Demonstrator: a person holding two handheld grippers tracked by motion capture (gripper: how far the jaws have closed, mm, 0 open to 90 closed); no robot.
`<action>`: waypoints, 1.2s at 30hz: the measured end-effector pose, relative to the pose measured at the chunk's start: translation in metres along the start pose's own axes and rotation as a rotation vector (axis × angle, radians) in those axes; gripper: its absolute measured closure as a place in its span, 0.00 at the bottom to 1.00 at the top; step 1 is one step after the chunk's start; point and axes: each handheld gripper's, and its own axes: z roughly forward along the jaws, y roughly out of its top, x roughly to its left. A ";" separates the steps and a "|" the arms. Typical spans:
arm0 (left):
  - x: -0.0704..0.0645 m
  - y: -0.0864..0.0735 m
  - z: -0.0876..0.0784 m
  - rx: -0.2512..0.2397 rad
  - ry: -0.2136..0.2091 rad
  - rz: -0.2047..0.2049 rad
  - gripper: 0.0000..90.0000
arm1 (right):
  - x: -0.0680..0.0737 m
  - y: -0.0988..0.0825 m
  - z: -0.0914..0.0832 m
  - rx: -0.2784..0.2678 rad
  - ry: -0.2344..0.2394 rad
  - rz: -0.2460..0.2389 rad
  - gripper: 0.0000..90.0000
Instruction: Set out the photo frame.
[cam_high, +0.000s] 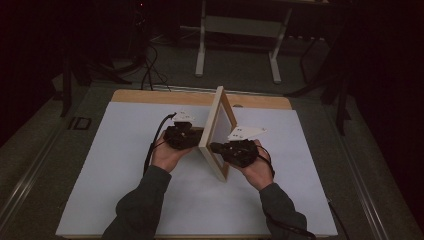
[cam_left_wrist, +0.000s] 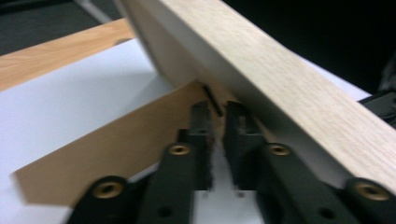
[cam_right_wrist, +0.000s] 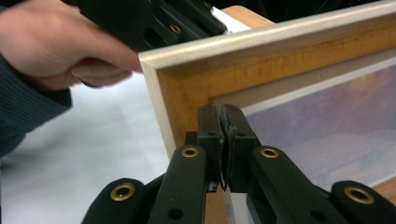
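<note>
A wooden picture frame stands upright on the white table cover, edge-on to the high view. Its brown back stand folds out on the left side. My left gripper is behind the frame, jaws nearly together with a thin gap. Its fingertips rest at the top of the stand, where it meets the frame's back. My right gripper is shut, with its tips against the inner corner of the frame's front, next to the picture.
The white sheet covers most of a wooden tabletop. Beyond the table stand a white desk frame, cables and dark chair legs on the floor. The person's other hand appears past the frame's corner in the right gripper view.
</note>
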 end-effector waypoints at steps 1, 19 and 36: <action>0.000 0.001 -0.002 0.000 0.015 -0.003 0.85 | -0.001 -0.001 -0.001 0.004 -0.002 -0.001 0.97; 0.001 0.014 -0.029 -0.072 0.088 -0.073 0.56 | -0.020 -0.024 -0.018 0.028 -0.046 0.043 0.89; -0.023 0.023 -0.037 -0.100 0.015 -0.060 0.44 | -0.027 -0.034 -0.023 0.027 -0.052 0.075 0.80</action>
